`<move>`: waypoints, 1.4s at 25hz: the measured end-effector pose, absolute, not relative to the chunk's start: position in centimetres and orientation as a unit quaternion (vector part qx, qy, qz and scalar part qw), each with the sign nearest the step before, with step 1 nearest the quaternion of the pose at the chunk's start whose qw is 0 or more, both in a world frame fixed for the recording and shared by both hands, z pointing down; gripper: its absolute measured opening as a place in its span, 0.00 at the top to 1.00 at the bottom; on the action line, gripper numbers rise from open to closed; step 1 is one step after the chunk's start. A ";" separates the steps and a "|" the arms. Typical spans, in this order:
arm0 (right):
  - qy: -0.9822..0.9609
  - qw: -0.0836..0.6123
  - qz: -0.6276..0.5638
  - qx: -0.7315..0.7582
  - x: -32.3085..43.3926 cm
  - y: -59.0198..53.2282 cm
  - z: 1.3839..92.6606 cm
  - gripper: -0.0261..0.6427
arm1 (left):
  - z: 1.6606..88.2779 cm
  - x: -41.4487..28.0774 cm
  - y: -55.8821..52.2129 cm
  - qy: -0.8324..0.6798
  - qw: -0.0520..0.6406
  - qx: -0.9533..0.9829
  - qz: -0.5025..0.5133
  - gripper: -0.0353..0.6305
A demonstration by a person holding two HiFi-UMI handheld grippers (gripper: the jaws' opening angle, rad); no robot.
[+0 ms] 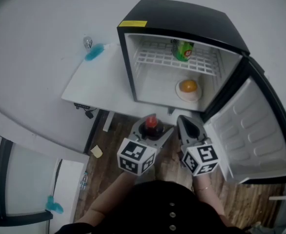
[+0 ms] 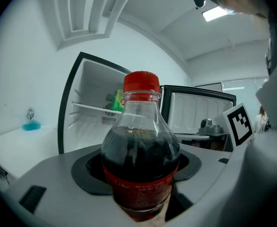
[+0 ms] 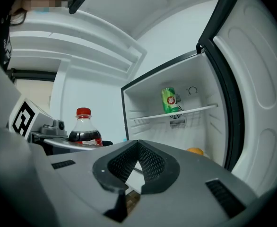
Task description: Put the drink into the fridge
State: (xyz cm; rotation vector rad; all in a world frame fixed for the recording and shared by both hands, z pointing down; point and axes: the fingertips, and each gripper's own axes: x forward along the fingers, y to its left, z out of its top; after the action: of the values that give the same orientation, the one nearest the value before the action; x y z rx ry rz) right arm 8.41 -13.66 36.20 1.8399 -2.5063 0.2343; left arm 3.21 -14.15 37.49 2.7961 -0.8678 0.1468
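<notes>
My left tongs (image 1: 152, 129) pinch the cola bottle (image 2: 139, 155), upright, low centre of frame. Open fridge (image 1: 182, 16) lies straight ahead, upper centre. Right tongs (image 1: 186, 125) pressed together, empty, just beside.

The bottle (image 2: 141, 145) is clear glossy plastic with a smooth red cap (image 2: 141, 82); the left tongs (image 1: 152, 126) and right tongs (image 1: 183, 122) are matt grey plastic (their pads (image 3: 151, 163) dark and ribbed). The fridge (image 1: 182, 16) is slightly shiny black outside, smooth white inside; the floor (image 1: 116, 140) looks wooden.
</notes>
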 end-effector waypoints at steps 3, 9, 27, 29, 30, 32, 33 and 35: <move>-0.798 0.009 0.078 0.598 8.2 -15.7 36.5 0.95 | 37.8 3.2 -16.3 -0.284 0.105 0.952 0.055 0.46; -0.787 0.015 0.091 0.610 8.1 -18.3 37.7 0.95 | 38.5 3.5 -19.0 -0.264 0.106 0.957 0.061 0.46; -0.777 0.026 0.108 0.619 9.6 -21.0 38.9 0.95 | 39.9 5.2 -22.1 -0.253 0.122 0.957 0.068 0.46; -0.782 0.028 0.109 0.613 9.5 -21.3 38.9 0.95 | 39.8 5.4 -22.4 -0.259 0.124 0.956 0.067 0.46; -0.784 0.029 0.110 0.610 9.5 -21.4 38.9 0.95 | 39.8 5.4 -22.5 -0.262 0.125 0.955 0.067 0.46; -0.787 0.033 0.109 0.606 9.5 -21.8 38.9 0.95 | 39.8 5.4 -22.8 -0.268 0.127 0.953 0.067 0.46; -0.789 0.034 0.108 0.604 9.6 -21.9 38.8 0.95 | 39.7 5.5 -23.0 -0.270 0.127 0.952 0.067 0.46; -0.791 0.034 0.107 0.602 9.7 -22.2 38.6 0.95 | 39.7 5.5 -23.2 -0.275 0.127 0.951 0.066 0.46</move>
State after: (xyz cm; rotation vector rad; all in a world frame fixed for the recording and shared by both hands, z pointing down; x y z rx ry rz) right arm 9.74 -22.23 38.64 1.8520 -2.4315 0.3276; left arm 5.49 -23.19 39.73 2.7663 -0.7998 0.1931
